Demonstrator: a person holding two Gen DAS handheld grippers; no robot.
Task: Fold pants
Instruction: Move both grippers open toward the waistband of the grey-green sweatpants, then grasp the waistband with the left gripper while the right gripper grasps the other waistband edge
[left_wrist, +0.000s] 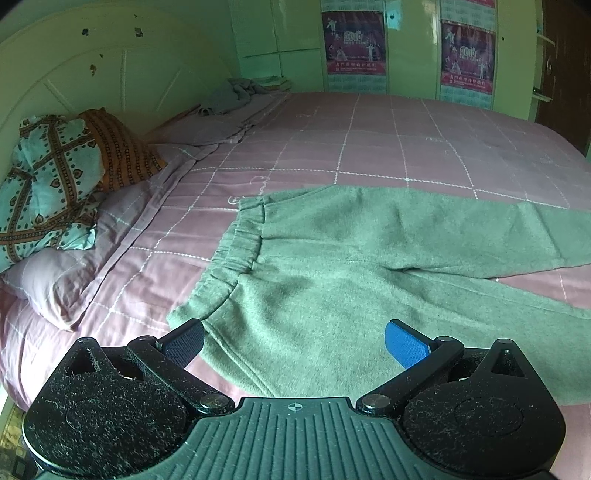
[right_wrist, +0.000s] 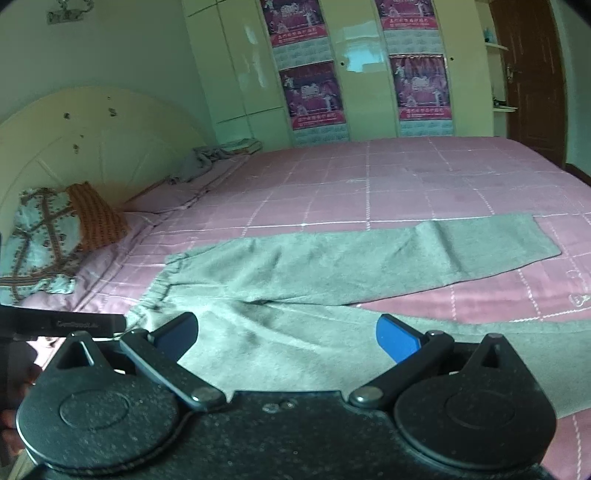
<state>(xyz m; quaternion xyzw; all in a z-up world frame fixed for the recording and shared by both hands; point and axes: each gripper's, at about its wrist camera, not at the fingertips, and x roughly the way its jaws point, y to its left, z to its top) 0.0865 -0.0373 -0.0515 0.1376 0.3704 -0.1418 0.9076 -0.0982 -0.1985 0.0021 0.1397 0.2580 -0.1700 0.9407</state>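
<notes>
Grey-green pants lie spread flat on the pink checked bed, waistband to the left, both legs running right and apart. My left gripper is open and empty, hovering over the near hip by the waistband corner. The right wrist view shows the same pants, the far leg ending at its cuff. My right gripper is open and empty above the near leg, just right of the crotch. The left gripper's body shows at that view's left edge.
The pink checked bedsheet covers a wide bed. Patterned pillows and a lilac pillow lie by the headboard at left. A crumpled grey cloth sits at the far corner. Wardrobe doors with posters stand behind.
</notes>
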